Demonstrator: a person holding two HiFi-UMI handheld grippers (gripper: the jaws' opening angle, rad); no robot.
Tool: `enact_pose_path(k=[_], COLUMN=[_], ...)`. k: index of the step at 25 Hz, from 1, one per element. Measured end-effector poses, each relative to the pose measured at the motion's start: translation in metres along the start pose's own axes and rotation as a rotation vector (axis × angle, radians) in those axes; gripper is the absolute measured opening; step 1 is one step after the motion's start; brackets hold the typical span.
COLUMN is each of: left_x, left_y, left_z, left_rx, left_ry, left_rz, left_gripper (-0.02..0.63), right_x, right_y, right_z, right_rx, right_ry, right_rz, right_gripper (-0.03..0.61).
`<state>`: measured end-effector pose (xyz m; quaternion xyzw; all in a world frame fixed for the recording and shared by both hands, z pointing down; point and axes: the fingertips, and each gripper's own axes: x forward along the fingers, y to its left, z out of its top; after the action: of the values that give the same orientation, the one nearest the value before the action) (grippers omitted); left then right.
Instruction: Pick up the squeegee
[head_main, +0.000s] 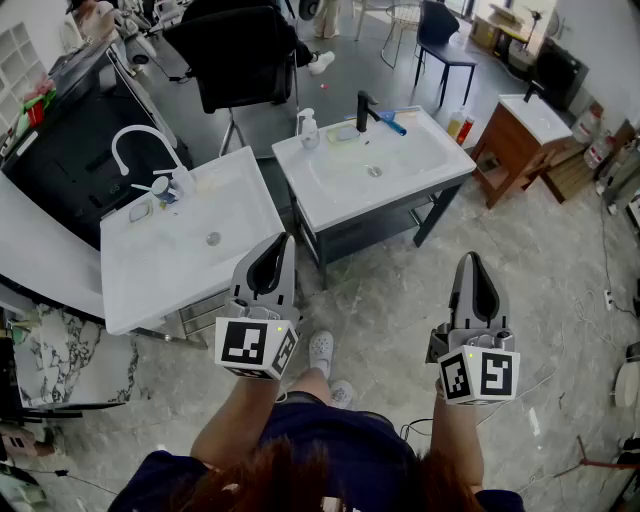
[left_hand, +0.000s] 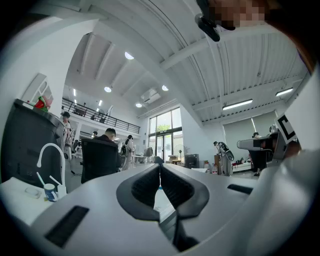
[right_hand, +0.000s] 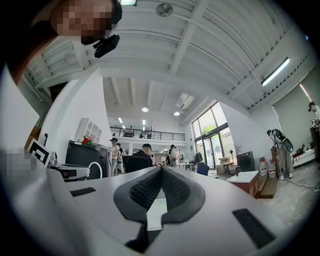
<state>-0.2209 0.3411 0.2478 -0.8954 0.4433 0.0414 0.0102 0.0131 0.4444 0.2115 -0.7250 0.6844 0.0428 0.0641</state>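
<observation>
The squeegee (head_main: 391, 123), blue with a dark handle, lies at the back of the right-hand white sink (head_main: 345, 195), beside a black faucet (head_main: 364, 109). Both grippers are held in the air well short of it, over the floor in front of the sinks. My left gripper (head_main: 286, 242) hangs near the gap between the two sinks, its jaws shut with nothing between them (left_hand: 160, 166). My right gripper (head_main: 469, 260) is further right, off that sink's front right corner. It is also shut and holds nothing (right_hand: 161, 169).
A second white sink (head_main: 230, 255) with a curved white faucet (head_main: 136, 141) and a cup (head_main: 164, 189) stands at the left. A soap bottle (head_main: 307, 127) sits on the right sink. A black chair (head_main: 240, 55) is behind, a wooden cabinet (head_main: 515, 150) at the right.
</observation>
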Motion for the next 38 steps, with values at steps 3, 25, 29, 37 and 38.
enact_pose_path(k=[3, 25, 29, 37, 38], left_x=[0.0, 0.154, 0.217, 0.311, 0.32], left_y=[-0.004, 0.073, 0.107, 0.139, 0.141], left_z=[0.002, -0.023, -0.026, -0.031, -0.034], left_rx=[-0.006, -0.033, -0.034, -0.028, -0.033], left_ry=[0.009, 0.024, 0.01, 0.001, 0.006], left_rz=[-0.002, -0.042, -0.064, -0.132, -0.137], left_gripper=[0.021, 0.021, 0.021, 0.021, 0.021], right_x=[-0.002, 0.169, 0.234, 0.318, 0.325], right_y=[-0.003, -0.009, -0.012, -0.022, -0.021], right_z=[0.0, -0.043, -0.051, -0.065, -0.068], right_rx=[-0.003, 0.047, 0.035, 0.035, 0.034], right_ry=[0.0, 0.058, 0.051, 0.057, 0.067], right_rz=[-0.014, 0.042, 0.027, -0.01, -0.008], right_gripper=[0.015, 0.233, 0.232, 0.23, 0.232])
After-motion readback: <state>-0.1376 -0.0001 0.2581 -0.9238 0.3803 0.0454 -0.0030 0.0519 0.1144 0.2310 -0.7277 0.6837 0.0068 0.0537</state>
